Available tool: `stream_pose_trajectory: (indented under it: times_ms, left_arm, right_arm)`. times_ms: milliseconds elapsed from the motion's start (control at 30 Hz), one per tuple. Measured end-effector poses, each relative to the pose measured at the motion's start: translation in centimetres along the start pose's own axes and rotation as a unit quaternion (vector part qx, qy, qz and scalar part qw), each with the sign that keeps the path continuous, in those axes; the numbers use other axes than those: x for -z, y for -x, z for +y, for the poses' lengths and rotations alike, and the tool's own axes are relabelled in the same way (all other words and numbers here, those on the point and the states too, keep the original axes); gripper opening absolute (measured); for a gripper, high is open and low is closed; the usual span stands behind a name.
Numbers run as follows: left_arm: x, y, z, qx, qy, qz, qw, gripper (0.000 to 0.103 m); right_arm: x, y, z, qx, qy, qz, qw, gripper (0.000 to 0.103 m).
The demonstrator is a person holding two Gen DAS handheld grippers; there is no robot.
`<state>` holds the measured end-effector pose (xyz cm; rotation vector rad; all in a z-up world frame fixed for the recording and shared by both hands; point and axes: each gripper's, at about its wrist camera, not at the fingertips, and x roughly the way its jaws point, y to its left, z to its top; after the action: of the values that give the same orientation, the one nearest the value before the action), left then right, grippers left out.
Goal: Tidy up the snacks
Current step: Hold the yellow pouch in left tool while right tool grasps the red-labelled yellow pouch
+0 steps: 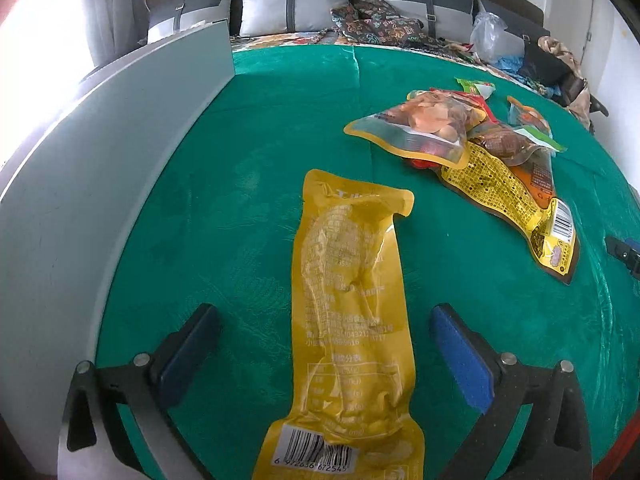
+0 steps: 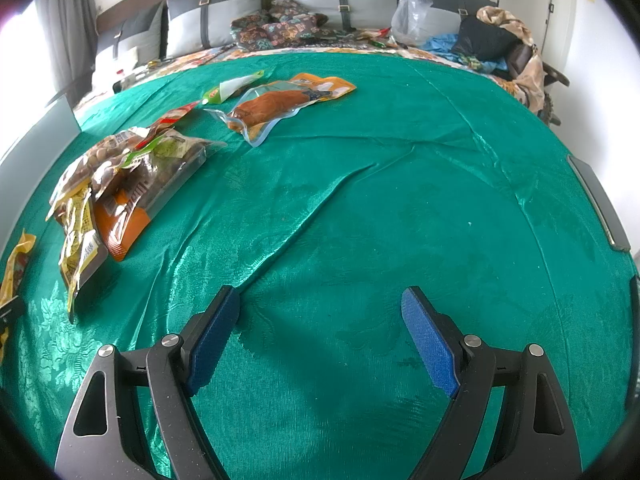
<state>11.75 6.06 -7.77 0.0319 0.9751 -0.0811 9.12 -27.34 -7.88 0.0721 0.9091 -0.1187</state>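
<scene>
Left gripper (image 1: 324,320) wide open — long yellow snack pouch (image 1: 348,320) lies flat between the jaws, unpinched, on green cloth (image 1: 260,120). Right gripper (image 2: 320,320) open, empty — snack pile (image 2: 120,184) beyond pouch.

Green cloth (image 2: 360,208), grey cushions (image 2: 216,20), clear plastic bag (image 2: 412,16) behind.

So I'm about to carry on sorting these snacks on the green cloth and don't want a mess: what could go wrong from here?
The long yellow packet lies loose between the open left gripper pads, so pulling back carelessly might drag it. The snack pile overlaps heavily; lifting one pouch could shift the others. The green cloth is wrinkled and may bunch under the open right gripper.
</scene>
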Motion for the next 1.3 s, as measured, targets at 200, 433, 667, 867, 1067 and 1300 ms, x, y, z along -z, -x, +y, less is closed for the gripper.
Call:
stream_pose_trajectory:
  times_ms: [200,433,667,867,1067,1300]
  left_arm:
    - [-0.2,0.1,0.1,0.008,-0.012,0.013,0.9998,0.103]
    - [-0.7,1.1,0.0,0.016,-0.032,0.017,0.9992,0.047]
    - [0.2,1.8,1.7,0.045,0.004,0.007,0.999,0.047]
    - [1.6,2.8,3.6,0.074,0.041,0.001,0.9964,0.047]
    - [1.7,3.7,4.3,0.109,0.071,-0.01,0.9915,0.047]
    - [0.3,6.3,3.7,0.181,0.107,-0.023,0.9774,0.047]
  right_arm:
    - [0.0,0.0,0.0,0.0,0.0,0.0,1.0,0.086]
    - [-0.4,-0.2,0.1,-0.008,0.012,0.015,1.0,0.085]
    - [-6.3,1.5,11.5,-0.172,0.129,0.08,0.973,0.082]
    - [-6.4,-2.9,22.8,-0.108,0.278,0.129,0.946,0.078]
    - [-4.6,-2.2,19.1,-0.122,0.224,0.187,0.949,0.04]
    - [-1.9,2.4,7.1,-0.211,-0.018,0.186,0.959,0.04]
